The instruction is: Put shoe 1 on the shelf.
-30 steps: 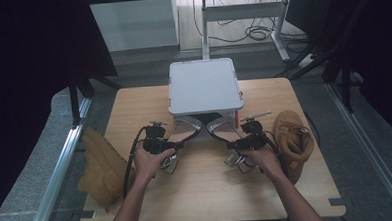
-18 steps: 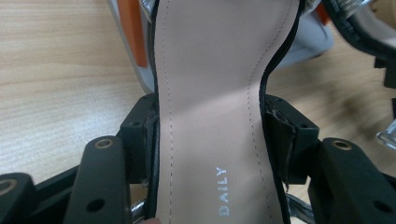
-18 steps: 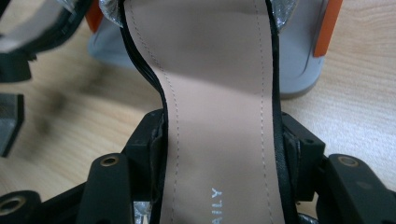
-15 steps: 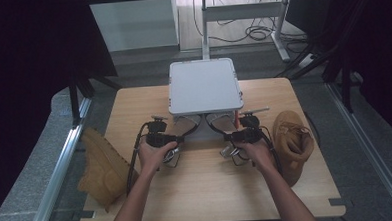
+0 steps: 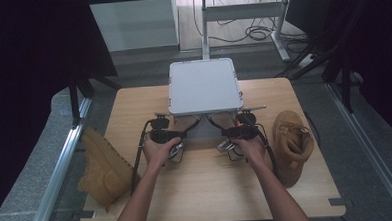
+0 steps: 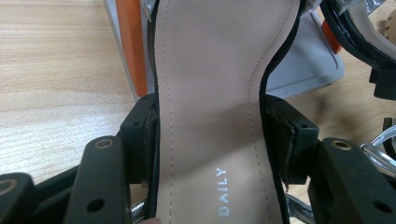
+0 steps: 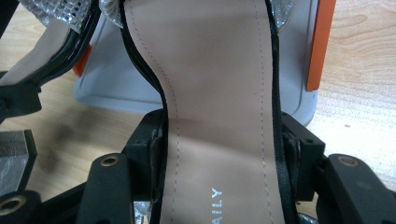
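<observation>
Jaws of both grippers clamp the narrow waists of two sandals: my left gripper point(image 6: 208, 154) squeezes the left sandal point(image 6: 210, 93), my right gripper point(image 7: 224, 154) the right sandal point(image 7: 215, 93). Each toe points ahead of the jaws toward the grey box point(image 5: 205, 86), its orange latches just beyond. I judge it best to keep both insoles level and ease the toes forward together, minding the tan boot point(image 5: 290, 144) outside my right hand.

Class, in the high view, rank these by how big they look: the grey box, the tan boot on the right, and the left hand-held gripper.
1. Grey box
2. Tan boot
3. Left hand-held gripper, clearly smallest
</observation>
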The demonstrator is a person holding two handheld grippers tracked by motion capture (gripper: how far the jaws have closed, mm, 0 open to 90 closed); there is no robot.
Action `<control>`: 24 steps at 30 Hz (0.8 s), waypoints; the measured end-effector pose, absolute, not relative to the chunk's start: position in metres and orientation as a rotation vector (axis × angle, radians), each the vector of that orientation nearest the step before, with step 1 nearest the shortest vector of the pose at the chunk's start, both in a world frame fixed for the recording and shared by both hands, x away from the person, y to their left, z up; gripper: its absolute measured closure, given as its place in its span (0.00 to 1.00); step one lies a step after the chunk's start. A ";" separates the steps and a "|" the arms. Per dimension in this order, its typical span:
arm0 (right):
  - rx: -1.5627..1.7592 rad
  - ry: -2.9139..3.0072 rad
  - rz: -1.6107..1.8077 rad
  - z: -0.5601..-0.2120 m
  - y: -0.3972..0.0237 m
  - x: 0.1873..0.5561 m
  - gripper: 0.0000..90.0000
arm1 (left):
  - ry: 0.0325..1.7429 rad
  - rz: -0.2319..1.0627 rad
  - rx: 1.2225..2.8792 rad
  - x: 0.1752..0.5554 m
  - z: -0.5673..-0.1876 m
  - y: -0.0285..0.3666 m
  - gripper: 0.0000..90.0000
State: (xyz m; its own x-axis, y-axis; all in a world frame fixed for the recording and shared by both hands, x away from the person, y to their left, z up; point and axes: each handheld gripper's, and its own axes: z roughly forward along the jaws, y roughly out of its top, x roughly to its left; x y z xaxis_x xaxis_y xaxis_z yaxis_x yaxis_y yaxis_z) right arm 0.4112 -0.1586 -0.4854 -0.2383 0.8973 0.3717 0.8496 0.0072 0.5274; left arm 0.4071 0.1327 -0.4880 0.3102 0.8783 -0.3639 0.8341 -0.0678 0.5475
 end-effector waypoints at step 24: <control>1.922 2.144 0.960 -0.508 -0.147 0.414 0.46 | 1.581 0.138 1.903 0.407 -0.509 0.119 0.47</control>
